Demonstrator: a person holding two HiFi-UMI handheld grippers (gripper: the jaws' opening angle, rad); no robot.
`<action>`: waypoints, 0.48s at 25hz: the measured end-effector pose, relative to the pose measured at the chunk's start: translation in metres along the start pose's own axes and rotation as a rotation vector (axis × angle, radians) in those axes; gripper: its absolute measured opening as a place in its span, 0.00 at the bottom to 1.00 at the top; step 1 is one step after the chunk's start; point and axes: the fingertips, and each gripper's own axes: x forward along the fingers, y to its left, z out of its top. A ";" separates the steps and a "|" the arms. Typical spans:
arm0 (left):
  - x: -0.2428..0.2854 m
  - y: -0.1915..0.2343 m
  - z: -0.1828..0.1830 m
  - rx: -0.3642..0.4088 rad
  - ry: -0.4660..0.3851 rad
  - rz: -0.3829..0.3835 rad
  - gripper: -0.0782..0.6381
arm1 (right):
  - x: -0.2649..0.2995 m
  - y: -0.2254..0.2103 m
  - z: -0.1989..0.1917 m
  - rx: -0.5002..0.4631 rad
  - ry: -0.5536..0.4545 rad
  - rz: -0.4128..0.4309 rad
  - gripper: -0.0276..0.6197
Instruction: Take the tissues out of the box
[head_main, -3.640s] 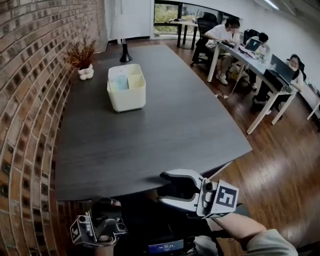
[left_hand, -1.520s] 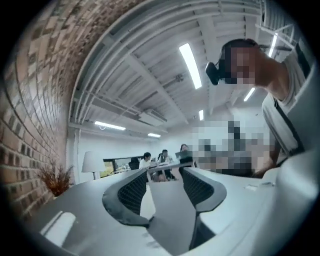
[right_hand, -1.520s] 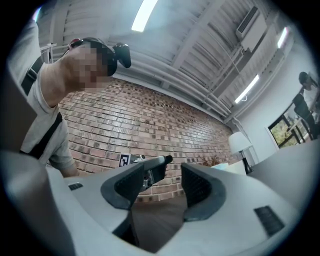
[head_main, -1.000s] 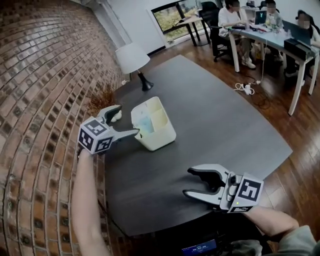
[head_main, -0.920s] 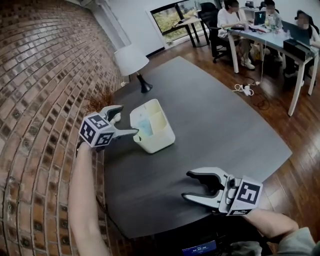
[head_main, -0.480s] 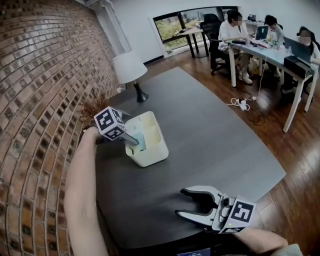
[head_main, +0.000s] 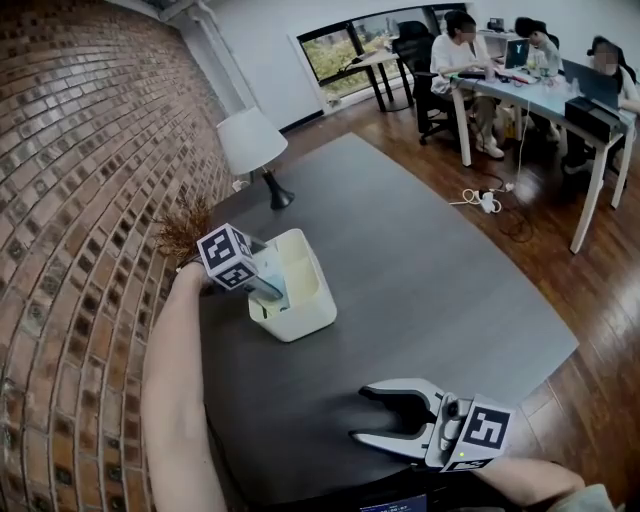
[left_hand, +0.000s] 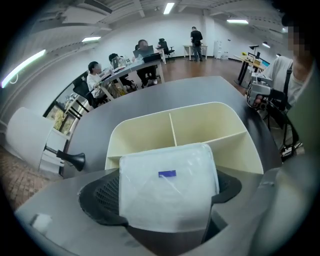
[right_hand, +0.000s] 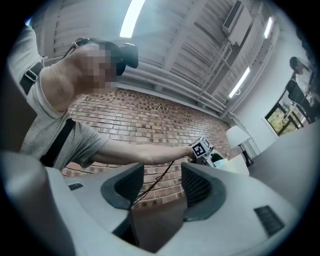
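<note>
Matt charcoal on the worktop (head_main: 430, 290), with a faint wood grain. Smooth cream plastic with a soft satin sheen for the box (head_main: 312, 312). Thin, glossy, see-through film round the tissue pack (left_hand: 167, 200), lightly creased. Matt pale-grey plastic on the right tongs (head_main: 360, 415), with black ribbed pads (right_hand: 200, 187). Rough red-brown brick along the wall (head_main: 80, 220). Polished wood on the floor (head_main: 590, 300), catching the light. Matt white shade on the lamp (head_main: 250, 140).

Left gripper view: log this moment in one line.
left gripper: jaws just closing onto tissue pack, pack in divided box | right gripper: open, empty
</note>
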 end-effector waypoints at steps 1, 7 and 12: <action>-0.001 0.001 0.000 0.014 0.002 0.012 0.79 | 0.001 0.001 0.000 0.005 0.001 0.004 0.40; -0.019 0.009 0.008 0.011 -0.017 0.077 0.79 | -0.002 0.001 -0.003 -0.019 0.006 -0.003 0.40; -0.050 0.007 0.015 -0.007 -0.056 0.119 0.79 | -0.002 0.001 -0.004 -0.029 0.015 -0.002 0.40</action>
